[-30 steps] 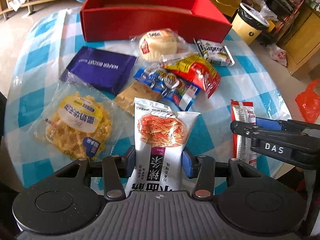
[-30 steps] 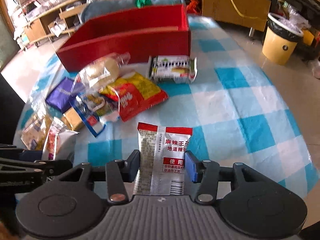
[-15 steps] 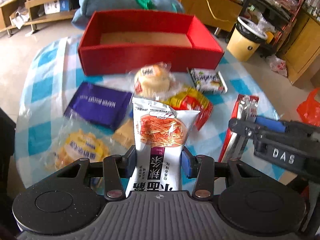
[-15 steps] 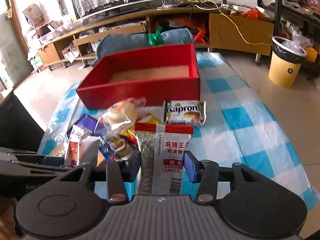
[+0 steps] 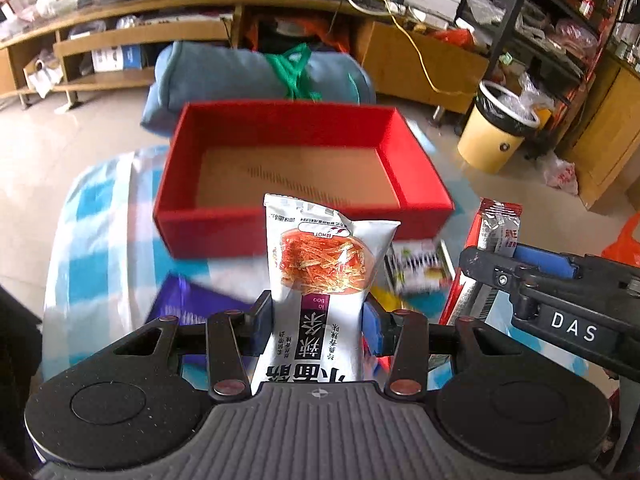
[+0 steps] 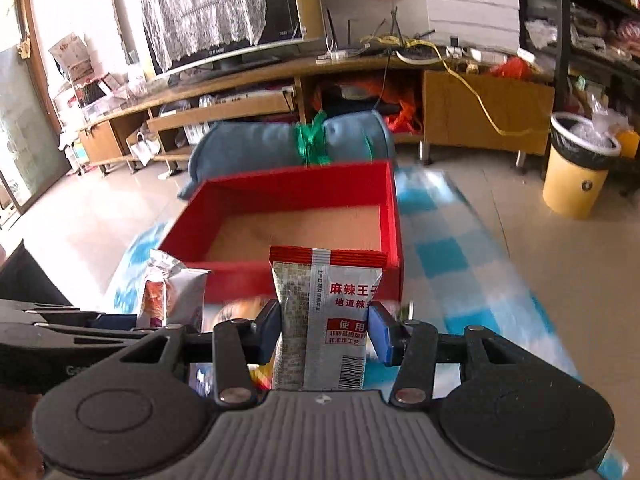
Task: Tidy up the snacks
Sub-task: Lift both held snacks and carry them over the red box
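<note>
Left wrist view: The left gripper (image 5: pixel 318 322) pinches a white snack pouch (image 5: pixel 320 276) printed with orange strips, its pads pressed against the pouch's sides. The pouch stands upright in the jaws, off the table and on the near side of the red box (image 5: pixel 296 176). The box is open-topped, with a bare cardboard floor and no snacks visible inside. Further packets, among them a purple wafer packet (image 5: pixel 188 300), lie blurred on the blue-checked tablecloth (image 5: pixel 92 240) in front of the box. The step in hand appears to be the carry toward the box. The next move calls for bringing the pouch over the near wall and above the box floor before spreading the jaws.

Right wrist view: The right gripper (image 6: pixel 323 330) clamps a silver sachet with a red top band (image 6: pixel 326 312), pads tight on both edges. The sachet is upright and flat, held in front of the red box's near wall. The two loads sit close together, so staggered release points inside the box would be prudent.
</note>
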The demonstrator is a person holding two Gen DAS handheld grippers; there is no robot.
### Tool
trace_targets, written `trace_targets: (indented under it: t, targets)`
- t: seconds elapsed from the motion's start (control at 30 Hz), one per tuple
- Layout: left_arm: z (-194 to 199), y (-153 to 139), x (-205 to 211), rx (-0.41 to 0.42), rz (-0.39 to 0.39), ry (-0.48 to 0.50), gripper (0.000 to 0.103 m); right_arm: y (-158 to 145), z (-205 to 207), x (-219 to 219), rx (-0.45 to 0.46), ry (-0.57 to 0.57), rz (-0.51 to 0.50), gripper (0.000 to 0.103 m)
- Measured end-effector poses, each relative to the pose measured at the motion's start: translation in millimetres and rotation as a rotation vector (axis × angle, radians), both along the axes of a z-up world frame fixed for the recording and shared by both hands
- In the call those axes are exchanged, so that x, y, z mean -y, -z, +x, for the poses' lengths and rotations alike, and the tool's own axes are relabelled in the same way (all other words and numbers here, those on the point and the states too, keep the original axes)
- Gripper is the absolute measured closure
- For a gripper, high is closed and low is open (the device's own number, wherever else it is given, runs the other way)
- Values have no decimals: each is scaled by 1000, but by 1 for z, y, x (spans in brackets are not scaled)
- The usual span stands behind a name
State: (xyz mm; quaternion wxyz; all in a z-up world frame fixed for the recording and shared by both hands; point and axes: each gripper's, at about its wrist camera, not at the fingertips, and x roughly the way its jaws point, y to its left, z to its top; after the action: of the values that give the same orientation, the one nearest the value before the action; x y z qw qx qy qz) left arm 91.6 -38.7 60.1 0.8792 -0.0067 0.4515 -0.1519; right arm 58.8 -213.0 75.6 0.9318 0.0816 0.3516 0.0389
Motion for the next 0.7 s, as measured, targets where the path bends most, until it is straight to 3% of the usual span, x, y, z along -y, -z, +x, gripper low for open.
trace_targets:
  t: [0.7]
  targets:
    - [80,-16,15,78,22,-39,50,-14,90,6,37,-12,-11,62]
